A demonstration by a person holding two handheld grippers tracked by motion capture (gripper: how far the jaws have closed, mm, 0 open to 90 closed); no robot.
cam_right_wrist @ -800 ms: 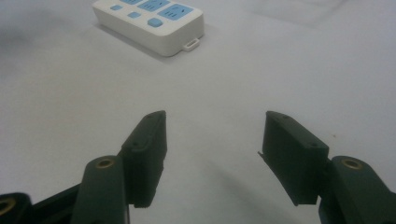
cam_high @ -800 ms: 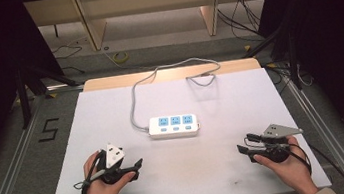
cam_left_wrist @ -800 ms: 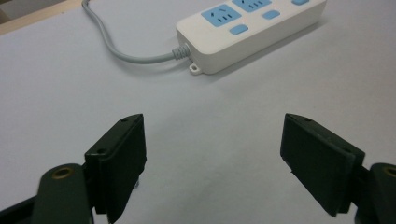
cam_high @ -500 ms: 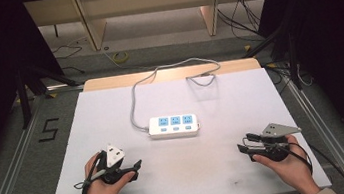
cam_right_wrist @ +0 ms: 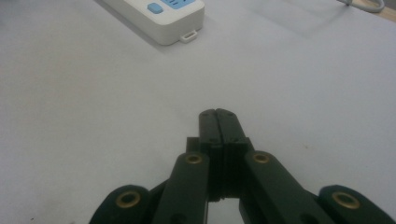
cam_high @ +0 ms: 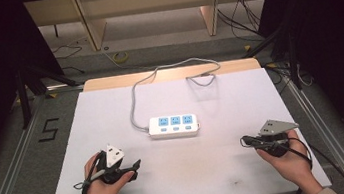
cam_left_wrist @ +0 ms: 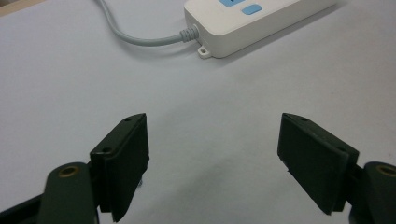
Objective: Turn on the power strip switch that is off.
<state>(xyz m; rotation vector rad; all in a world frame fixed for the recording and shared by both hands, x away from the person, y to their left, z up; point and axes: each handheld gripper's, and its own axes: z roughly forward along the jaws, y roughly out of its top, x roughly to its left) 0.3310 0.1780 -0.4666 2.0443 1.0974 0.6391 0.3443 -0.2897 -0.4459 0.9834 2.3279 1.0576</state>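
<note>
At the near left of the table (cam_high: 211, 107), the left tongs (cam_high: 131, 167) rest in the person's left hand (cam_high: 102, 187), jaws spread wide apart and holding nothing; the left gripper view shows bare white surface between them. At the near right, the right tongs (cam_high: 245, 142) sit in the right hand (cam_high: 291, 159), jaws pressed flat together with nothing between them, as the right gripper view (cam_right_wrist: 217, 116) confirms. A grey three-cornered plate (cam_high: 276, 126) tops the right unit. Both pairs point inward toward the table's middle and lie well apart from each other.

Beyond and between the two, a white power strip (cam_high: 174, 125) lies flat on the table, bearing three blue socket faces with a blue button below each. Neither pair of tongs touches it. Its grey cable (cam_high: 134, 102) leaves the strip's left end, runs toward the far edge, and loops across to the right, ending near the wooden strip (cam_high: 107, 83) along the far side.
</note>
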